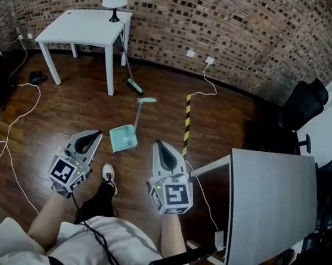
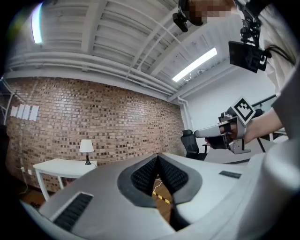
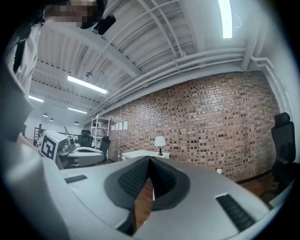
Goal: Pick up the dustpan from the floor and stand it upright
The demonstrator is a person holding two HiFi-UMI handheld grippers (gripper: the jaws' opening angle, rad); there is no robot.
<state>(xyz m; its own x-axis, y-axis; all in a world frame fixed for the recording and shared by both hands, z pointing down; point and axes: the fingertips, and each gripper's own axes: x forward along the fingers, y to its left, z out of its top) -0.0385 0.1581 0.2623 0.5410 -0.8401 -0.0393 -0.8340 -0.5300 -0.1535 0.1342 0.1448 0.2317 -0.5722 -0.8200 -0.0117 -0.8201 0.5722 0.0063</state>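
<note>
The dustpan is lying on the wooden floor, its long handle pointing away from the person. The left gripper and right gripper are hovering level either side of the dustpan, jaws pressed together and empty, probably because the pickup is not yet begun.

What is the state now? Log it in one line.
phase: pre-grasp | left gripper: shut, empty | right gripper: shut, empty | dustpan: on floor ahead, untouched

Left tool, right tool: closed, level
</note>
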